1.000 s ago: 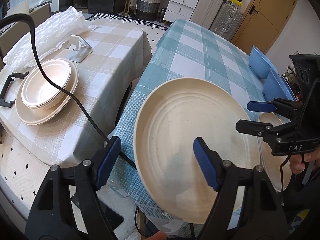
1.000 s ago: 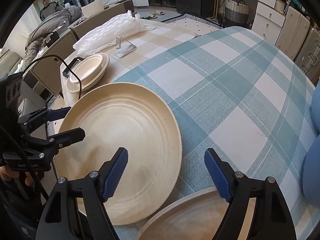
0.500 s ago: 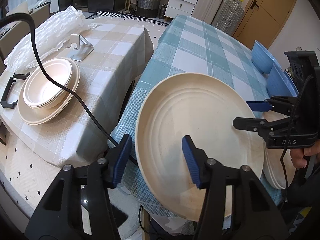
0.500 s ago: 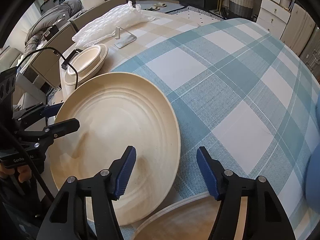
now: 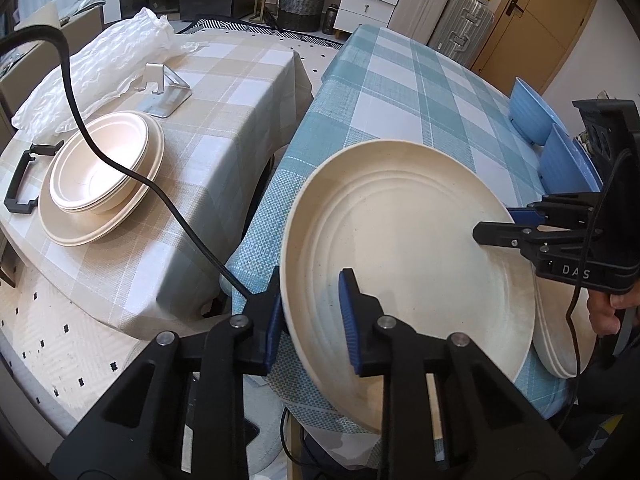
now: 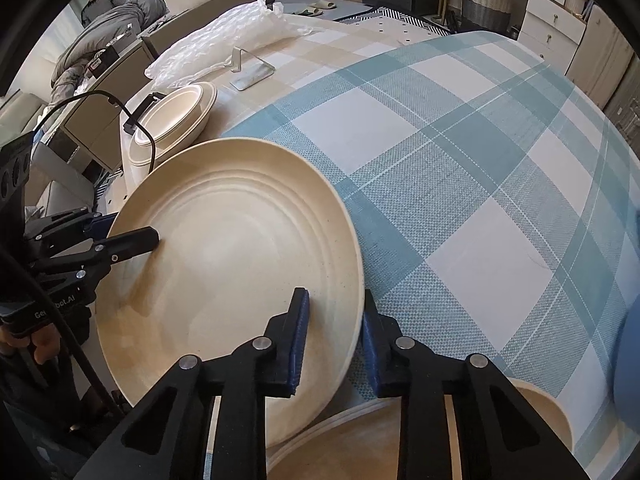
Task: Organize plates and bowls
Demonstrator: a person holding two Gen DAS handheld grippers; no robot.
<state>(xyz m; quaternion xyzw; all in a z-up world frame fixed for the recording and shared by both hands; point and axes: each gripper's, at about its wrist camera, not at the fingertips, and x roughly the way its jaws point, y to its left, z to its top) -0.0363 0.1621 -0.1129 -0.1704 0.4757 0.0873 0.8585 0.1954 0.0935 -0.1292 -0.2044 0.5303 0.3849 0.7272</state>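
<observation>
Left wrist: "DAS" on right tool (image 5: 496, 224)

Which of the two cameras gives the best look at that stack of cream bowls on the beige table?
The left wrist view. There the stack of cream bowls lies open to view, its inside visible, crossed only by a black cable. In the right wrist view the stack is farther off, smaller and seen from the side.
</observation>
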